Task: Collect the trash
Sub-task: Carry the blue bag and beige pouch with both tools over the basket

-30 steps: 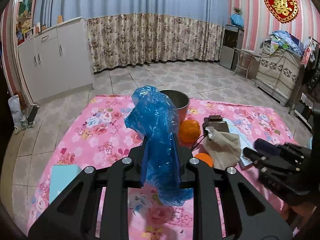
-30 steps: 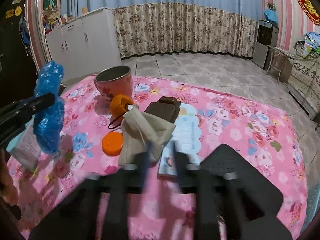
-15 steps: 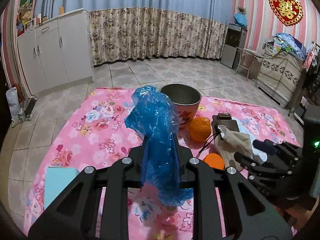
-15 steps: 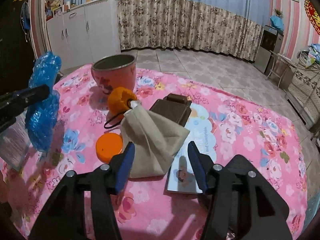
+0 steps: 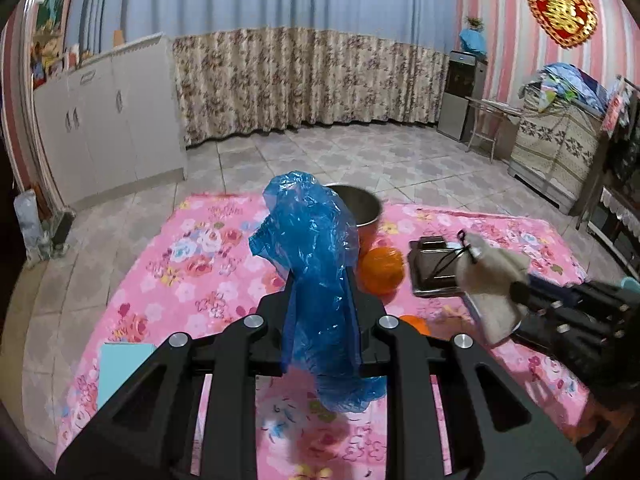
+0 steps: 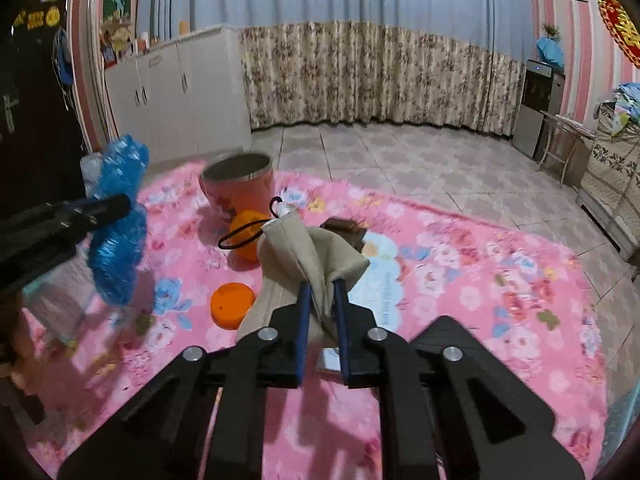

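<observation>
My left gripper (image 5: 321, 280) is shut on a crumpled blue plastic bag (image 5: 316, 256) and holds it above the pink flowered cloth (image 5: 192, 264). It also shows in the right wrist view (image 6: 118, 236) at the left. My right gripper (image 6: 320, 286) is shut on a beige drawstring pouch (image 6: 308, 256) and has it lifted off the cloth. The pouch also shows in the left wrist view (image 5: 492, 284) at the right, held by the right gripper (image 5: 524, 290). An orange ball (image 6: 246, 236) and an orange lid (image 6: 232, 306) lie on the cloth.
A pink metal cup (image 6: 240, 192) stands at the back of the cloth. A dark flat box (image 5: 434, 270) lies on a light blue booklet (image 6: 380, 284). A turquoise card (image 5: 120, 368) lies at the cloth's front left. Tiled floor and white cabinets (image 5: 108, 120) surround it.
My right gripper has closed on the beige pouch and lifted it off the cloth. My left gripper still holds the blue bag and has shifted slightly.
</observation>
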Demonstrator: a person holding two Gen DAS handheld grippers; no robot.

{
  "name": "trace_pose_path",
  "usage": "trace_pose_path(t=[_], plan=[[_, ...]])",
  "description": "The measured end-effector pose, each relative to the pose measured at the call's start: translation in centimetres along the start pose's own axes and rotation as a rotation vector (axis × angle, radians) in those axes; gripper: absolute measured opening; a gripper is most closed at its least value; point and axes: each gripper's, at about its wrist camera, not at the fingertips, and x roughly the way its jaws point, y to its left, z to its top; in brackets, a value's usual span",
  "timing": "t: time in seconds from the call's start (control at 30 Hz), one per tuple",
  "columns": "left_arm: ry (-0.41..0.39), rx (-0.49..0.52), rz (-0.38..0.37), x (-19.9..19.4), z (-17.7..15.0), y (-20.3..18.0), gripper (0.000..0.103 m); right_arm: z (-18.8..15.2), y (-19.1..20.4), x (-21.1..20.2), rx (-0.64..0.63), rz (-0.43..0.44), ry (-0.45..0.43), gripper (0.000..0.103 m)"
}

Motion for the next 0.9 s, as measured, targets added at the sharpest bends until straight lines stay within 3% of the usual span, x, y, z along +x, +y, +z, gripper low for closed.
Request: trace_pose_path(t=[0.23,0.43,0.67,0.9], plan=[[-0.021,0.056,-0.037,-2.1,1.0,-5.0,0.02,-0.5,-3.8,-6.2,0.022,-0.046,-0.064,0.013],[-0.077,0.131,-0.118,-5.3,2.1,-13.1,0.02,-1.9,-9.8,-12.4,0.1,-0.145,-0.121,0.013],[-0.068,0.21,-0.27,-6.8,1.5,-24.2,0.02,-4.9,-17.2,-19.2,0.186,-0.296,-0.152,0.013],[-0.046,0.282,-0.428,-7.6,-0.5,-34.9,0.02,-10.4,-25.5,-25.0,0.317,-0.492,-0.125,0.013]])
